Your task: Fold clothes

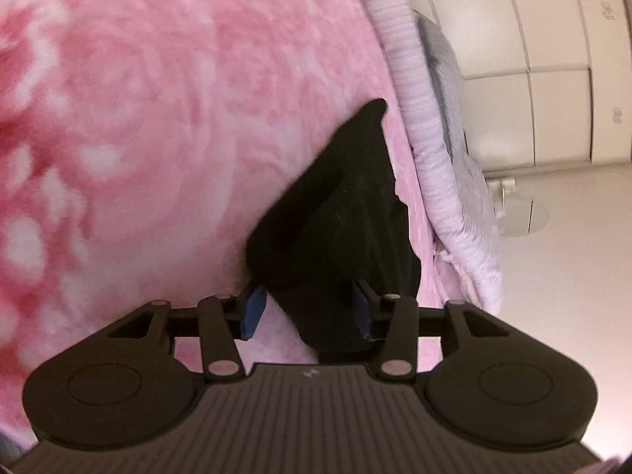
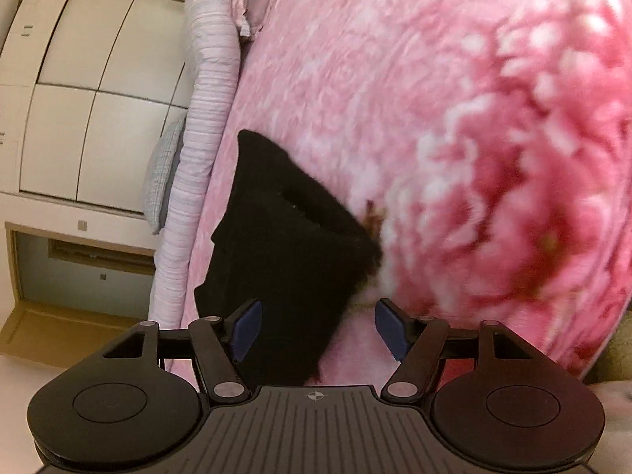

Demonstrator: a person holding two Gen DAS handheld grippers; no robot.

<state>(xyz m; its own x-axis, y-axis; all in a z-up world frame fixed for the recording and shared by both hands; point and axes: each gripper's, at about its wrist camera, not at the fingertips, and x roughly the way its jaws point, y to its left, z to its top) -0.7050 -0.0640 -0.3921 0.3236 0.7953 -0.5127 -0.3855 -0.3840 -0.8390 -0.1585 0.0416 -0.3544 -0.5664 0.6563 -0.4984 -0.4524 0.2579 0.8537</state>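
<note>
A small black knit garment [image 1: 335, 213] lies on a pink flowered blanket [image 1: 158, 118]. In the left wrist view my left gripper [image 1: 308, 312] is open, its blue pads [image 1: 252, 310] wide apart, with the near end of the black garment between them. In the right wrist view the same black garment [image 2: 292, 252] lies in front of my right gripper [image 2: 320, 328], which is open; the cloth reaches between its blue pads [image 2: 247, 328] on the left side. The garment's near end is hidden under both grippers.
A pale lilac ribbed bed cover [image 1: 418, 118] runs along the blanket's edge, with a grey cushion [image 1: 446, 79] beside it. White cupboard doors [image 2: 87, 91] and a cardboard box [image 2: 47, 316] stand beyond the bed. The pink blanket [image 2: 434, 118] spreads wide to the right.
</note>
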